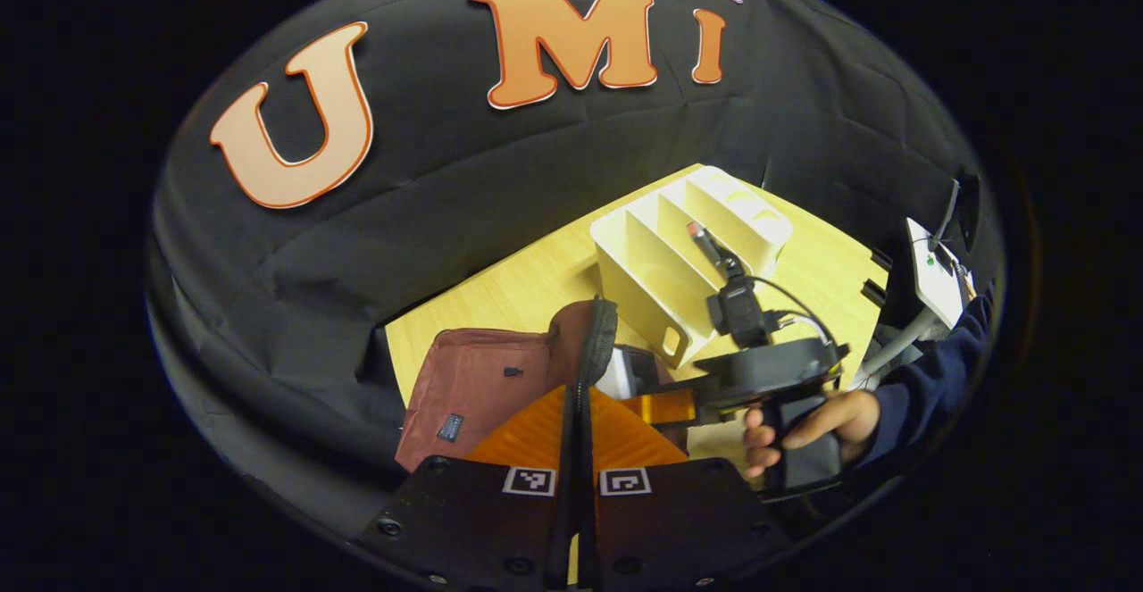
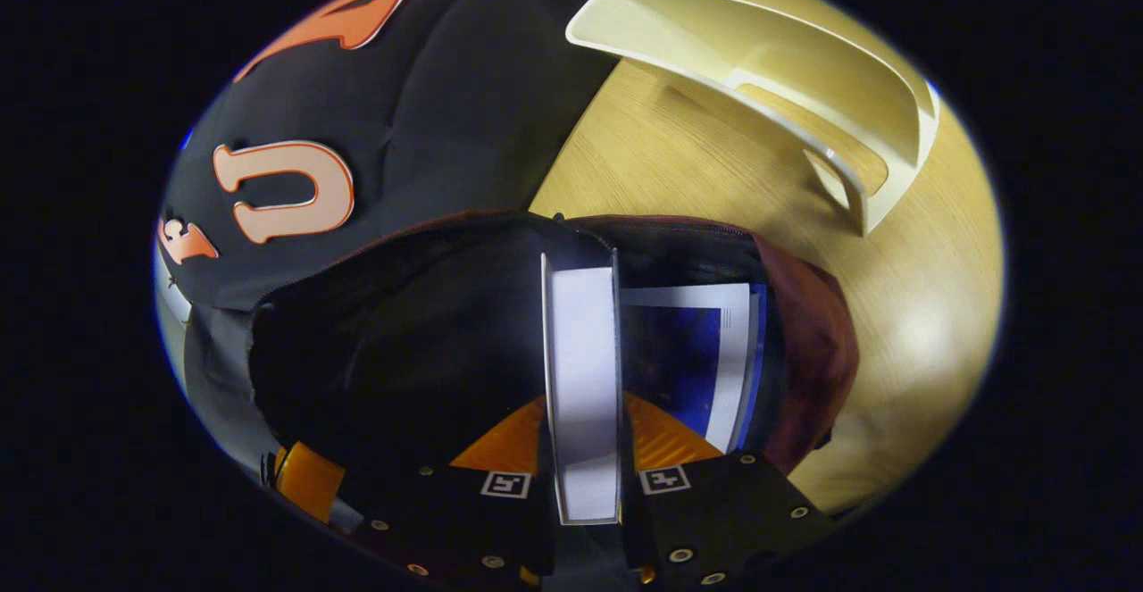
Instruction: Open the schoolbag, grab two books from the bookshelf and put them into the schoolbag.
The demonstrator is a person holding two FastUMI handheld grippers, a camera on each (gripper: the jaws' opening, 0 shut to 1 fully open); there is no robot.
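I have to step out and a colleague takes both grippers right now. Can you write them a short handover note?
Left gripper: shut on the schoolbag's flap, holding the schoolbag open.
Right gripper: shut on a white-edged book, poised over the bag's mouth.
A blue book already sits inside. The bookshelf on the table looks empty.
Left: lower and release this second book.

Left tongs (image 1: 579, 413) closed; right tongs (image 2: 582, 413) clamped, hand (image 1: 804, 431) gripping the handle.

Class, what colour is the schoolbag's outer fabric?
Reddish-brown (maroon); the schoolbag shows best in the left gripper view.
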